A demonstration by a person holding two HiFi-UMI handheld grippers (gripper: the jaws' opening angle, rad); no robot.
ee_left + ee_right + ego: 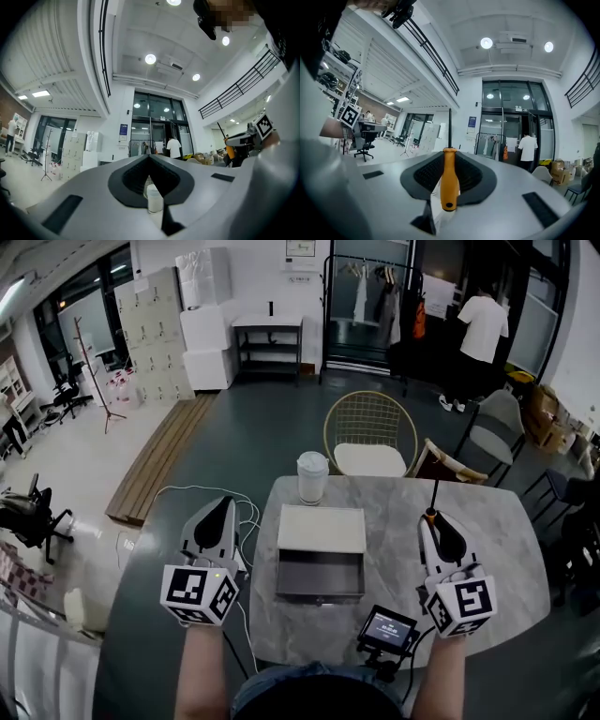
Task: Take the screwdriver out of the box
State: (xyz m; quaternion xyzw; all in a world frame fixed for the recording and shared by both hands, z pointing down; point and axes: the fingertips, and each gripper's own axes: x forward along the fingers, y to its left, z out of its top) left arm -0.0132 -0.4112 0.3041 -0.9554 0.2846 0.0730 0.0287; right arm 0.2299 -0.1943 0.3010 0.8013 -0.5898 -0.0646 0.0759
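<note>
The screwdriver (432, 505) has an orange handle (449, 180) and a thin dark shaft (449, 127). My right gripper (433, 521) is shut on the handle and holds it in the air above the right side of the marble table (469, 540), shaft pointing away from me. The box (322, 528) lies mid-table, with a white top and an open grey drawer (321, 576) facing me. My left gripper (225, 504) hovers off the table's left edge, its jaws shut with nothing between them. In the left gripper view, a white cup (153, 199) shows below the joined jaw tips (150, 157).
A lidded white cup (312, 477) stands behind the box. A small screen device (387, 629) sits at the table's near edge. A wire chair (370, 432) and a grey chair (497, 427) stand beyond the table. A white cable (187, 491) lies on the floor. A person (483, 329) stands far back.
</note>
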